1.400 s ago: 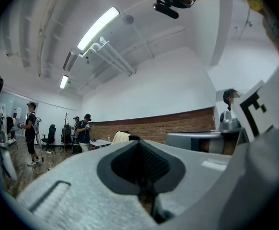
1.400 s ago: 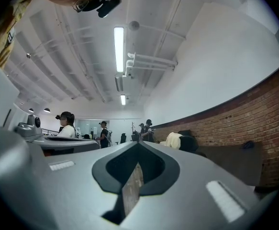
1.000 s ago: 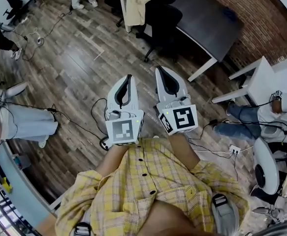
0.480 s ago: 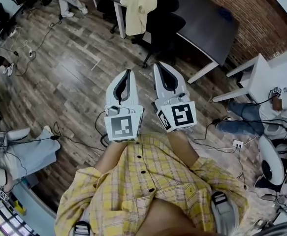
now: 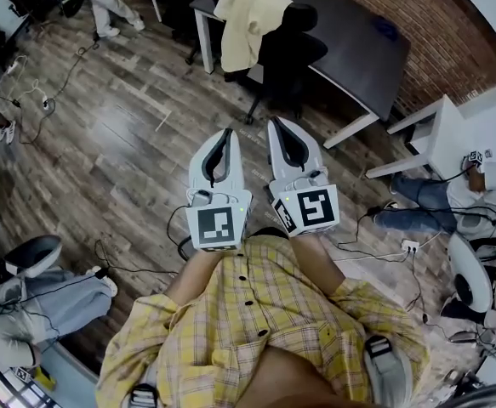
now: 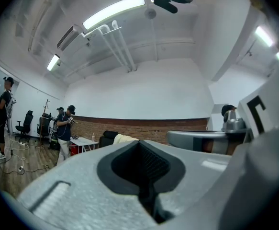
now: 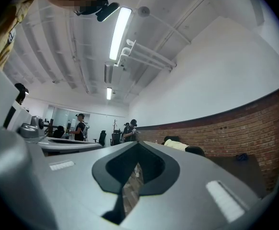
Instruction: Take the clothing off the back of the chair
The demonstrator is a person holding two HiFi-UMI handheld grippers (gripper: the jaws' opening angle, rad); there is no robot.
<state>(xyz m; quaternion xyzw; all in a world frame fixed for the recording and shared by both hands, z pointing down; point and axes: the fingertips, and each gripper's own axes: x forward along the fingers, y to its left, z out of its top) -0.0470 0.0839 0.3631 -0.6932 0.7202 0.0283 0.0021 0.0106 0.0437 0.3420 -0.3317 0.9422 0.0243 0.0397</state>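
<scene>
1. A wood-plank floor [image 5: 128, 143] fills most of the head view, with cables [image 5: 145, 269] trailing across it. A brick wall [image 5: 452, 32] runs along the upper right, and a dark desk [image 5: 362, 41] stands before it.
2. The pale yellow garment [image 5: 246, 15] hangs over the back of a black office chair [image 5: 290, 53] at top centre, well apart from both grippers.
3. The left gripper [image 5: 225, 137] and right gripper [image 5: 279, 127] sit side by side at centre, each with its jaws pressed together on nothing.
4. Only the gripper views show the ceiling's tube lights [image 6: 113, 11] and people [image 6: 65, 128] standing far off. Only the head view shows the wearer's yellow plaid shirt [image 5: 256, 330].
</scene>
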